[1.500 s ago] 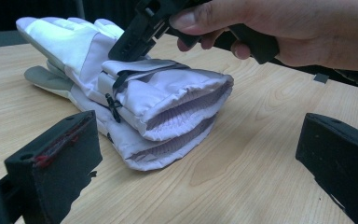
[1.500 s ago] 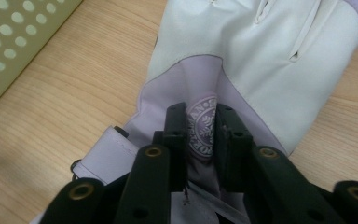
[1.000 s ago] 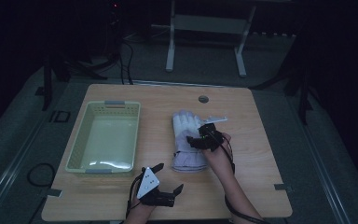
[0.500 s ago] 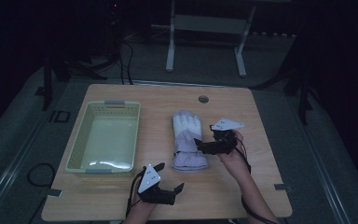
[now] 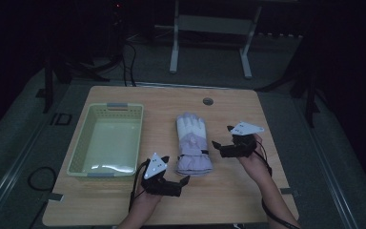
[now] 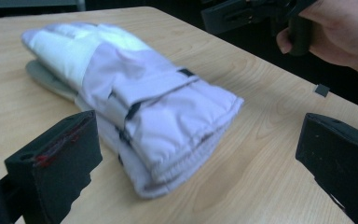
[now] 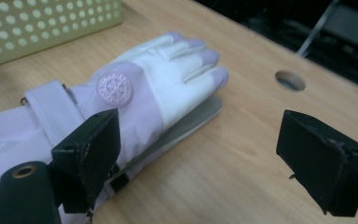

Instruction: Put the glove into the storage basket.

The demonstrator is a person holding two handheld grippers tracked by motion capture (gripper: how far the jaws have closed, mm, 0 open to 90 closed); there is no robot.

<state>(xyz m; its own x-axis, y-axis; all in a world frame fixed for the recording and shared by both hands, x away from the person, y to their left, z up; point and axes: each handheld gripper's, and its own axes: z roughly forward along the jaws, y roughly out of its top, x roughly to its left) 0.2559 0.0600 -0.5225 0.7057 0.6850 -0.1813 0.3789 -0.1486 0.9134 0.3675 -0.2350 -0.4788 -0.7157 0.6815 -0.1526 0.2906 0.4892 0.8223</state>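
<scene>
Wooden table [image 5: 228,200]: green basket [image 5: 106,141] left, 2 stacked lilac-white gloves [image 5: 192,143] centre, apart.

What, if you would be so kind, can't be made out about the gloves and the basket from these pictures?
- Lower glove: the right gripper view shows just its grey edge; the upper glove covers the rest.
- Round badge on the upper glove: its pattern is too blurred to read in the right gripper view.
- Basket: the high view is too dim to tell whether its floor holds anything small.
</scene>
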